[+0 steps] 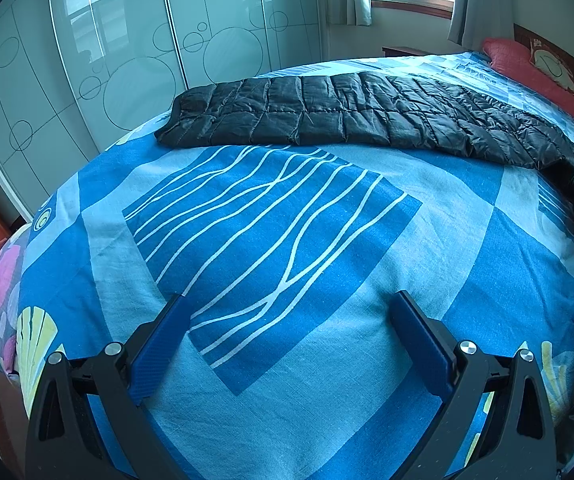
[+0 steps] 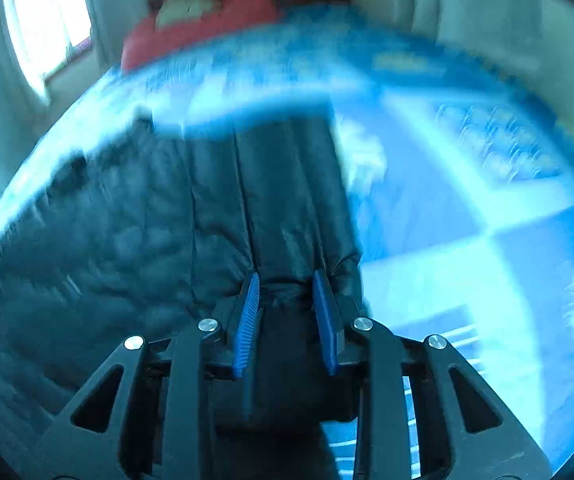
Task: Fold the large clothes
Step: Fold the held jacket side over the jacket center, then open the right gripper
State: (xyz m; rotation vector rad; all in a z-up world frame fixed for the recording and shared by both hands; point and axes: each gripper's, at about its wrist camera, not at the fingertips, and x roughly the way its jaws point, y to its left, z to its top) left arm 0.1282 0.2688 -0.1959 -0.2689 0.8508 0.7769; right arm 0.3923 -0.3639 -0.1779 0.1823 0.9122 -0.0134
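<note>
- While my left gripper (image 1: 287, 344) hangs with its blue fingers (image 1: 159, 344) spread wide and nothing between them, it points over bare blue bedspread (image 1: 327, 380) with the black quilted jacket (image 1: 327, 116) well ahead, lying flat across the far part of the bed.
- Left of that jacket the bed drops away toward the glass wardrobe doors (image 1: 87, 60), so I judge I have little room there.
- My right gripper (image 2: 287, 320) has its pads (image 2: 247, 320) closed on a bunched black part of the jacket, possibly a sleeve; the picture is smeared, so I cannot tell which.
- I judge a fold is under way: next I should carry this part over the body and lay it flat.
- Right of the jacket lies open bedspread, with the red pillow (image 2: 207, 24) far off.
</note>
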